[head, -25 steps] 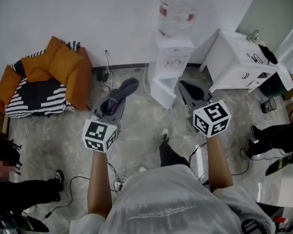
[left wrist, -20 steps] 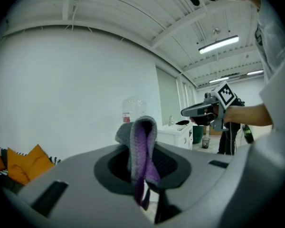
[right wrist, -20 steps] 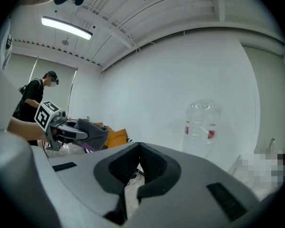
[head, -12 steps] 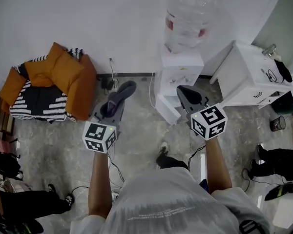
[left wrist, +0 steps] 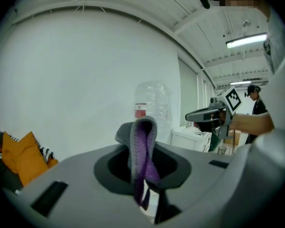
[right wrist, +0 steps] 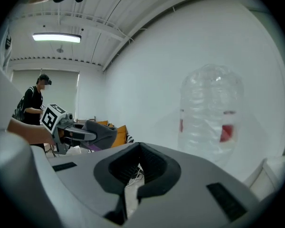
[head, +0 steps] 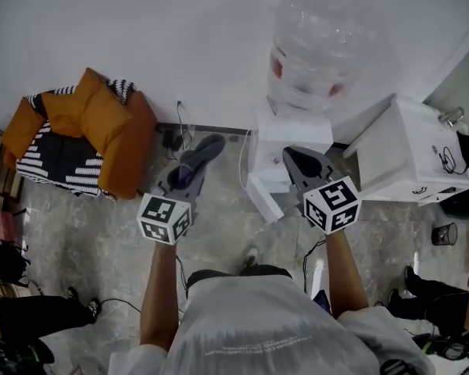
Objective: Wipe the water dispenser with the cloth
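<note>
The dispenser (head: 295,137) stands at the wall by the desk's (head: 406,151) left edge, untouched by the cloth (head: 197,156) pinched in the left gripper (head: 194,162), while the right gripper (head: 295,158) is pressed together and empty; judged as approach, the next move calls for cloth contact with the housing.
</note>
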`<state>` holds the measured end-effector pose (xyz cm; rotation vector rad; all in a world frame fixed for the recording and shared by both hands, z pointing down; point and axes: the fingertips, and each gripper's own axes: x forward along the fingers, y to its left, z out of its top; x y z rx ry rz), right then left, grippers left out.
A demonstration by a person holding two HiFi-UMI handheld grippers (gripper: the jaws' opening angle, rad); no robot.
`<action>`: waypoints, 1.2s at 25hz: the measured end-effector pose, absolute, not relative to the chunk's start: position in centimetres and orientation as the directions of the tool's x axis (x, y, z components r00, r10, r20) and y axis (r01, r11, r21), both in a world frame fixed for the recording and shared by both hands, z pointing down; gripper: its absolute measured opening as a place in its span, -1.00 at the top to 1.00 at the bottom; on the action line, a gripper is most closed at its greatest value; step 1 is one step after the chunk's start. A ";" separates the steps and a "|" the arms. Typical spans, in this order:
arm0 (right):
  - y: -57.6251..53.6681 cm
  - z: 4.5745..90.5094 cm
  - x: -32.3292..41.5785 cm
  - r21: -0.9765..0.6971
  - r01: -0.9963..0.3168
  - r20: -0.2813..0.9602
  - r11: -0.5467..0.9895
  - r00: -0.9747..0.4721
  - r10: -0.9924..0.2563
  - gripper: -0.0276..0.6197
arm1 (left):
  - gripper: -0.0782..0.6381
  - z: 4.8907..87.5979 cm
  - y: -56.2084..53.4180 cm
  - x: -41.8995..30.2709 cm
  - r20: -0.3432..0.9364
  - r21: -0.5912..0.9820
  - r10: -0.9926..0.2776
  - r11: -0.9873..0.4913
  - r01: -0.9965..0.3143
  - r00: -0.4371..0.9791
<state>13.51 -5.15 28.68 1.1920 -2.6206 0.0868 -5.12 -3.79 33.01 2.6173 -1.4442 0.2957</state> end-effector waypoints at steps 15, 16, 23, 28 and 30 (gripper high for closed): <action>-16.3 32.3 11.2 0.066 -0.830 0.324 0.554 -0.507 -0.799 0.87 | 0.55 37.6 -17.8 -6.7 0.309 0.055 -0.712 -0.649 -0.759 0.631; -17.1 32.5 11.0 0.060 -0.849 0.327 0.525 -0.480 -0.814 0.87 | 0.55 38.0 -19.1 -7.1 0.316 0.063 -0.697 -0.662 -0.747 0.644; -21.6 35.7 10.5 0.112 -0.946 0.423 0.306 -0.233 -0.876 0.87 | 0.55 41.4 -27.1 -8.8 0.351 0.114 -0.590 -0.744 -0.659 0.727; -23.7 38.5 8.8 0.105 -0.962 0.475 0.254 -0.176 -0.863 0.87 | 0.55 44.8 -31.4 -9.7 0.386 0.150 -0.536 -0.767 -0.624 0.751; -24.0 39.7 8.4 0.098 -0.967 0.501 0.235 -0.156 -0.851 0.87 | 0.55 46.2 -32.7 -9.8 0.400 0.170 -0.518 -0.768 -0.617 0.756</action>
